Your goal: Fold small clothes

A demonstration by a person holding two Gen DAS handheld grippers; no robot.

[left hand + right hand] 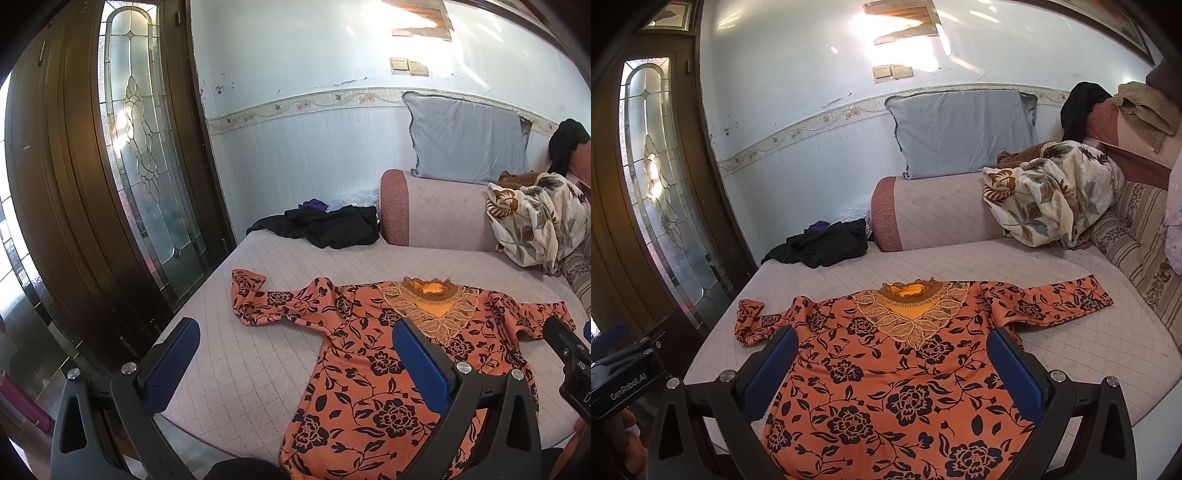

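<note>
The orange top (886, 387) is soft matt printed cloth with lace at the neck; the sofa seat (1015, 266) is quilted matt fabric; the door (74, 184) is glossy dark wood.

Daylight is admitted through the leaded glass door panel (147, 155). Strong glare is produced on the upper wall (908, 55), where detail is washed out. The scene is evenly lit with soft shadows. Straight lines are bent by fisheye distortion, and the corners are vignetted black.
</note>
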